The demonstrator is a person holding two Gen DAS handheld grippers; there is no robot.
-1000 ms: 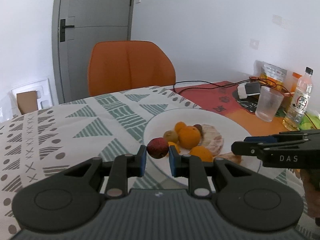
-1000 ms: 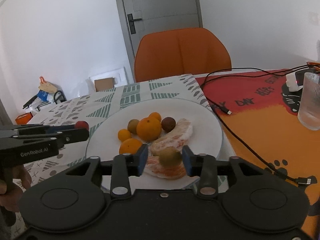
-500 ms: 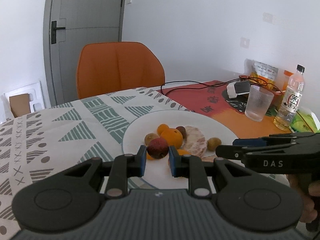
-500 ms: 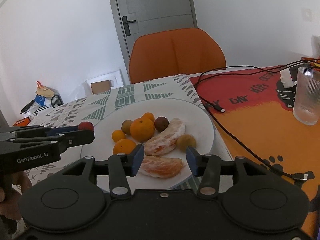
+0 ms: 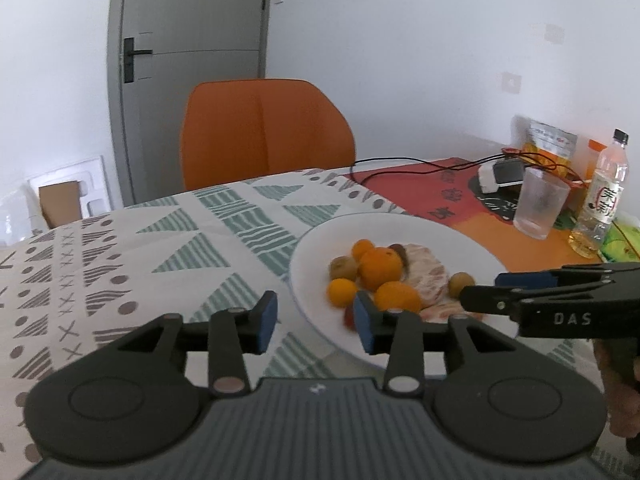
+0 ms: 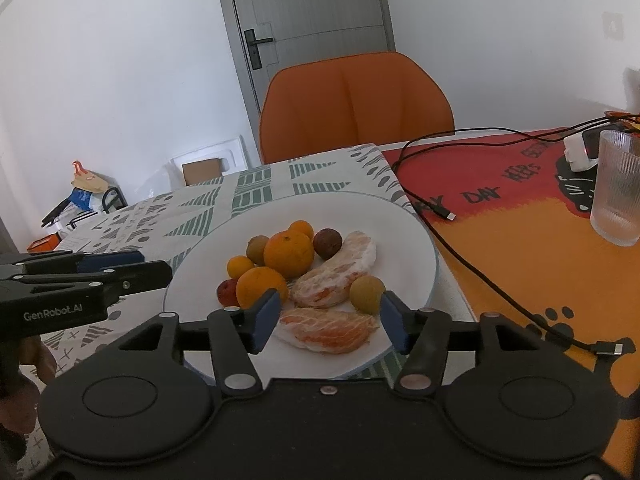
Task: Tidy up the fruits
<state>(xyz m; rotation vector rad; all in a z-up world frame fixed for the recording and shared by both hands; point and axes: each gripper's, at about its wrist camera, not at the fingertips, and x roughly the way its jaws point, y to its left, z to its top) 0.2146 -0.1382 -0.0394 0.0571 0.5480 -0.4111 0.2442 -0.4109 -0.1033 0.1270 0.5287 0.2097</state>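
Two grippers: both are hovering at the near edge of the white plate (image 6: 416, 240).
Left gripper (image 5: 316, 322): its jaws have just been opening and are standing apart with nothing between them.
Red fruit (image 6: 227, 292): lying on the plate's near left, touching an orange (image 6: 262, 286).
Right gripper (image 6: 328, 316): its jaws have just been opening and are gaping, gripping nothing.
Green-yellow fruit (image 6: 367, 294): sitting on the plate, just beyond the right finger.
Peeled segments (image 6: 328, 326): one is lying on the plate between the fingers.

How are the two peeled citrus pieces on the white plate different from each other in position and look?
1. The upper peeled piece lies further from the right wrist camera, slanted, next to the big orange; the lower peeled piece lies nearest the plate edge, almost level.
2. The upper piece looks paler, with more white pith; the lower piece shows more orange flesh.

Both are peeled, curved, and lie on the plate.
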